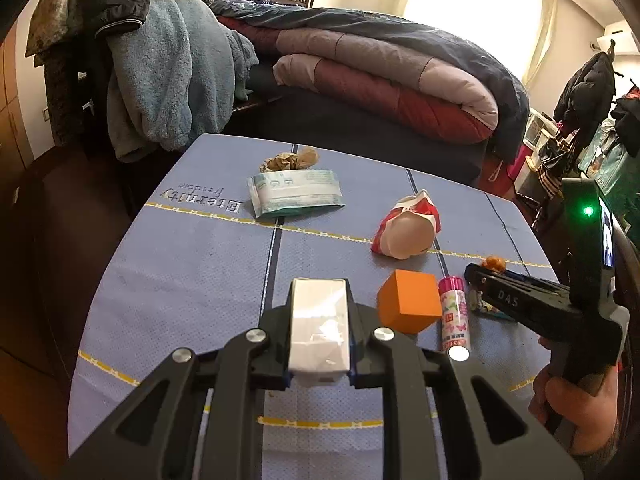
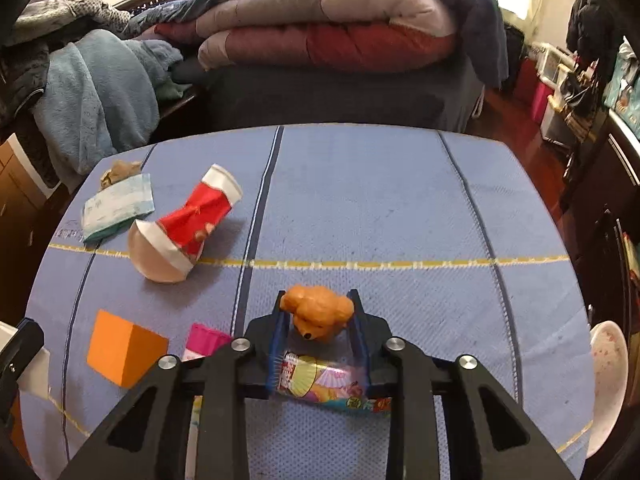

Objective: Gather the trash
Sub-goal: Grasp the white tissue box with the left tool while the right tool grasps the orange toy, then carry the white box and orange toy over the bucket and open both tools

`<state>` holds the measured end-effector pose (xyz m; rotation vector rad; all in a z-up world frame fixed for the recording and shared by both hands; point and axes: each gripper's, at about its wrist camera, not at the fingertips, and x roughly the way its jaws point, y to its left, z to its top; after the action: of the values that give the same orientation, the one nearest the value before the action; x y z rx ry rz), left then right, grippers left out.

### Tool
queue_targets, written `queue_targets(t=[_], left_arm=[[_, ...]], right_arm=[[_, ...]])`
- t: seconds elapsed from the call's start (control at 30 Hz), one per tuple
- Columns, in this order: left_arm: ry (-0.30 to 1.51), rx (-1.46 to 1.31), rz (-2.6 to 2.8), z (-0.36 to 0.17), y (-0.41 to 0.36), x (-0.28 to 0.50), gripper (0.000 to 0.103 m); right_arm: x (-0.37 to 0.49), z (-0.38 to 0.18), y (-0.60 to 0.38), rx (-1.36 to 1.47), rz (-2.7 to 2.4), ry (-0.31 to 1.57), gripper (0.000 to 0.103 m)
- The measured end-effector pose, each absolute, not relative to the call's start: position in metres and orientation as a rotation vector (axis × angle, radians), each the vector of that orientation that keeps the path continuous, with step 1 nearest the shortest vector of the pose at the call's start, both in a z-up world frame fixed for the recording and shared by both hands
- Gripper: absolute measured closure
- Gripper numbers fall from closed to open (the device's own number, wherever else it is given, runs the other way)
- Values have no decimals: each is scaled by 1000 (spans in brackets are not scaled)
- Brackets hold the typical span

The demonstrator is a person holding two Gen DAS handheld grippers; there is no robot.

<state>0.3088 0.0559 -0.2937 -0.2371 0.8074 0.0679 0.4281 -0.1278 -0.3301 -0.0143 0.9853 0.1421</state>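
A blue cloth [image 1: 192,264] with yellow lines and dark stripes is spread over the table; the embroidered words "Eternity freedom" [image 1: 202,200] are read upside down near its far left edge. At far left a brown crumpled wad [image 1: 289,159] is seen, touching the back of a teal-and-white wipes pack [image 1: 295,191] whose print is too small to read. The left gripper [image 1: 319,320] is shown pinched on a white carton [image 1: 318,328], held between the fingers above the cloth's near half; no lettering is legible on it. Right of the pack, a crushed red-and-white paper cup [image 1: 406,226] is laid on its side. Nearer, an orange block [image 1: 408,302] is set just beside a pink-capped tube [image 1: 453,316] printed with butterflies; its characters cannot be made out. The right gripper [image 2: 318,316] is marked "DAS" on its finger in the left wrist view. Its fingers are closed against an orange bear figure [image 2: 318,310], with a colourful wrapper [image 2: 332,384] lying below between them; the wrapper's print is unreadable. A white dish [image 2: 606,376] is partly visible at the far right edge.
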Motion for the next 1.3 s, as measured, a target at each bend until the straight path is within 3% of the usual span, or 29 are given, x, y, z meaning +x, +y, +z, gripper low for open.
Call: queue_targets(t=[1.3], left_arm=[[709, -9, -162, -225, -99, 266, 83]], right_arm=[[290, -278, -271, 192, 59, 859, 74]])
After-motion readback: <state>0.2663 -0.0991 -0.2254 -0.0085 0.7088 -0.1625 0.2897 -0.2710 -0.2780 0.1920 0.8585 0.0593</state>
